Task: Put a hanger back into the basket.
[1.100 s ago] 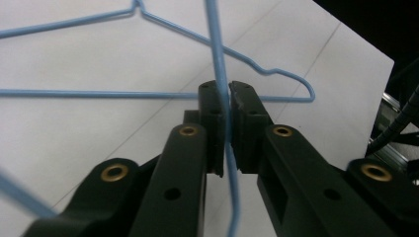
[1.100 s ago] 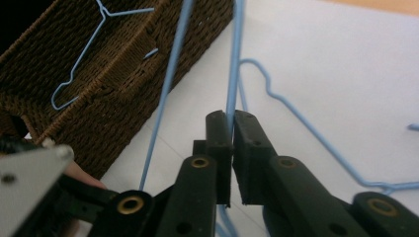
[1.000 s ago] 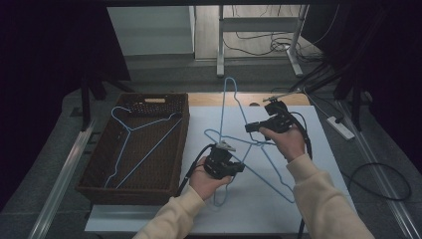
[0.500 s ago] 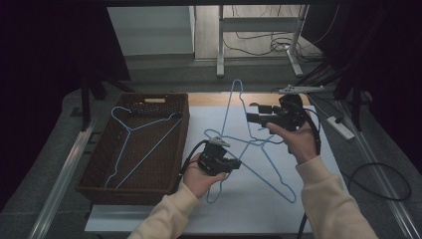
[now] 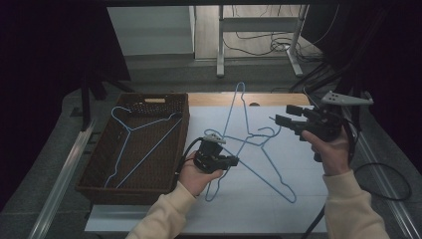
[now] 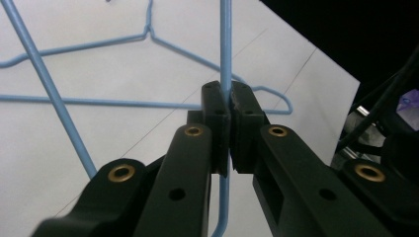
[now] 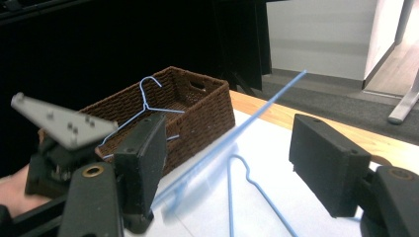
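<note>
Held hanger (image 5: 234, 130): blue wire, left gripper (image 5: 230, 161) clamped tight on one of its wire runs. Left gripper view shows the pads pinching the wire (image 6: 226, 59), which runs straight through the bite. The hanger is tilted up off the white mat (image 5: 278, 199), its long end pointing at the table's far edge, so it's carried by that one pinch alone. My guess is a grip near mid-wire keeps it from swinging much.

Right gripper (image 5: 278, 122): jaws have just been opening and stand wide apart, nothing pressed between them. It sits over the mat's far right corner, just off the hanger. In the right gripper view a blurred blue wire (image 7: 232, 140) crosses the gap without touching either pad. Looks like a release, leaving the hanger to the left hand.

A second hanger (image 5: 268, 169) lies flat on the mat, crossing under the lifted one and reaching toward the near right corner. They overlap, so lifting clear is likely the way to untangle them.

Wicker basket (image 5: 104, 186) is against the mat's left edge and already holds a third hanger (image 5: 134, 149) lying slantwise on its floor. Probably the drop spot; the left hand is the closer one to it.
</note>
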A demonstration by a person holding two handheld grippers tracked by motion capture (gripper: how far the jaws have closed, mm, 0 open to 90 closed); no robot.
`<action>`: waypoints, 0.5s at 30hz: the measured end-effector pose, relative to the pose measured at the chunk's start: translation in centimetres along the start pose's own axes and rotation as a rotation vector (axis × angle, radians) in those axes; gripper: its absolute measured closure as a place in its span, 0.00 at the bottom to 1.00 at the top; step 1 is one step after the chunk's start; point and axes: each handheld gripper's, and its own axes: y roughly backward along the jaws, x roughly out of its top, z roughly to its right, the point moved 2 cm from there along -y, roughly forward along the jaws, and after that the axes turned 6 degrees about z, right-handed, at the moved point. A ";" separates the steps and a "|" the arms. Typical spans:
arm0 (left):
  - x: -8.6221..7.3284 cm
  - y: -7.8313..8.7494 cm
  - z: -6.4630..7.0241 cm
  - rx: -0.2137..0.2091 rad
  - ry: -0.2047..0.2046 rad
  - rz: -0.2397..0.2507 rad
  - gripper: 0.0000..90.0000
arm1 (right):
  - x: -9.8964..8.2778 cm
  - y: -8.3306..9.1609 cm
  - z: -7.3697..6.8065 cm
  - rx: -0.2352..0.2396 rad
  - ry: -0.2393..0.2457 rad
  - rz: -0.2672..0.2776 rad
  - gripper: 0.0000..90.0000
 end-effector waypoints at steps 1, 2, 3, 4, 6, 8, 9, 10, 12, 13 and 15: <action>0.1 0.1 0.0 -0.002 0.001 0.002 0.97 | -0.4 0.6 0.1 0.003 -0.004 0.006 0.35; 0.3 0.2 0.1 0.001 0.002 0.006 0.97 | -0.7 1.2 0.3 0.000 -0.006 0.014 0.35; 0.4 0.3 0.1 -0.003 0.004 0.007 0.97 | -1.1 1.7 0.5 0.001 -0.010 0.019 0.34; 0.6 0.4 0.2 -0.008 0.005 0.010 0.96 | -1.9 2.5 0.8 0.002 -0.016 0.020 0.34; 1.1 0.6 0.5 -0.010 -0.005 0.015 0.97 | -2.3 2.8 1.0 0.006 -0.019 0.020 0.34; 1.6 0.9 0.8 -0.009 -0.014 0.022 0.97 | -3.2 3.2 1.3 0.018 -0.012 0.012 0.33; 1.9 1.1 0.9 -0.009 -0.018 0.024 0.97 | -3.6 3.3 1.4 0.015 -0.004 0.003 0.33; 2.2 1.4 0.9 -0.010 -0.021 0.027 0.97 | -4.1 3.3 1.5 0.017 0.005 -0.006 0.33; 2.7 1.9 0.8 -0.018 -0.016 0.038 0.97 | -4.9 3.4 1.6 0.016 0.009 -0.022 0.33; 2.9 2.2 0.7 -0.023 -0.014 0.040 0.97 | -5.3 3.3 1.7 0.011 0.008 -0.032 0.32; 3.2 2.7 0.5 -0.026 -0.013 0.044 0.97 | -6.2 3.1 1.8 0.004 0.012 -0.051 0.32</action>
